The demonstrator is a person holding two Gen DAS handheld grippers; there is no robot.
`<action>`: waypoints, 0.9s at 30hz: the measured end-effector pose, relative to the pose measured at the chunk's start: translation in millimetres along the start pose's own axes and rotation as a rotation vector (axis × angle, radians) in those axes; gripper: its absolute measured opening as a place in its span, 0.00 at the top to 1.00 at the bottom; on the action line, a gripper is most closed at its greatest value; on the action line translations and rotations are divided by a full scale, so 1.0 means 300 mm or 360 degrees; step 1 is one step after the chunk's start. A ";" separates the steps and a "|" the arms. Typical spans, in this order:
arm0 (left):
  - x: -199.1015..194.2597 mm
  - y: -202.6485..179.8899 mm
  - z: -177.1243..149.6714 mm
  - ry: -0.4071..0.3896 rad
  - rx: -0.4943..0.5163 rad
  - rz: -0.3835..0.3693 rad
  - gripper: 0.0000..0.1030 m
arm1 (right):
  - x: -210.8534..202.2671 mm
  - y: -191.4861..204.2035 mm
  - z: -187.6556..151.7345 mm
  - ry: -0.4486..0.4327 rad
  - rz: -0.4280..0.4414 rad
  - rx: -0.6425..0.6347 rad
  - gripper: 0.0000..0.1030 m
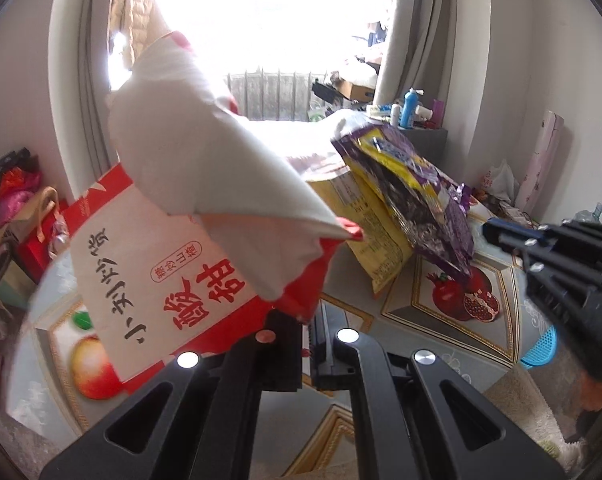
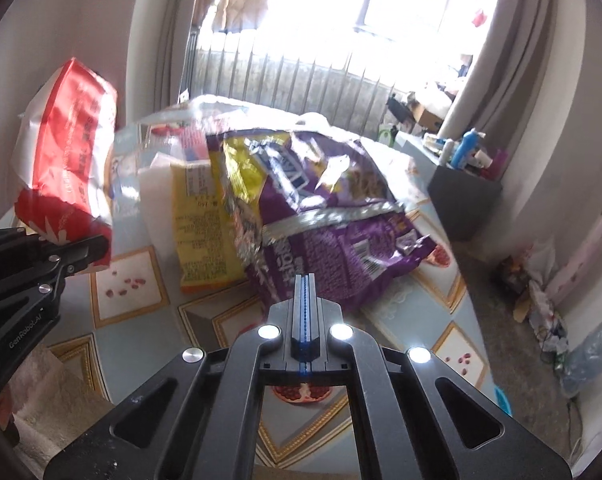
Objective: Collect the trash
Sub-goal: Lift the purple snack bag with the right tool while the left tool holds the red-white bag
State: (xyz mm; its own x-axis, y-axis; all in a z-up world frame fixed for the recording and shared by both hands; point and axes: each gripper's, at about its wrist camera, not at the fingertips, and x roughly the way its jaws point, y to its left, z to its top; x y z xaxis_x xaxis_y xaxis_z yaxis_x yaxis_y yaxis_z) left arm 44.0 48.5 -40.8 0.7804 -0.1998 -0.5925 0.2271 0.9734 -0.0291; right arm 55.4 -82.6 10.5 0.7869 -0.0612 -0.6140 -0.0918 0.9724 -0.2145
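Left gripper (image 1: 307,332) clamped on red-white snack bag (image 1: 205,152), frame centre. Right gripper (image 2: 304,280) together, empty, near purple bag (image 2: 329,216). Risk: thin corner pinch slips, bag drops.

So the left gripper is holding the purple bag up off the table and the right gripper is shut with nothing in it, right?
Not quite. The left gripper holds the red and white bag, as the left wrist view shows; the purple bag lies on the table. The right gripper is indeed shut and empty.
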 end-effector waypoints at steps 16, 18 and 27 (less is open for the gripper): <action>-0.054 0.015 0.048 -0.0060 0.0024 0.0050 0.98 | 0.021 0.073 0.068 -0.0126 -0.0014 -0.0189 0.74; -0.048 0.021 0.046 -0.0057 0.0023 0.0045 0.98 | 0.041 0.090 0.078 -0.0115 -0.0028 -0.0225 0.73; -0.011 0.052 0.054 -0.0042 -0.0001 0.0032 0.98 | 0.135 0.128 0.090 -0.0034 -0.0139 -0.0310 0.74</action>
State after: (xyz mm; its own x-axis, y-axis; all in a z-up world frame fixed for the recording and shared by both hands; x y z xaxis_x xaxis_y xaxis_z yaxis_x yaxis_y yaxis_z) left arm 54.6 62.6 -26.3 0.7999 -0.1832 -0.5715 0.2109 0.9773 -0.0181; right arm 100.2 -41.8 -2.2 0.8096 -0.1366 -0.5708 -0.1370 0.9017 -0.4101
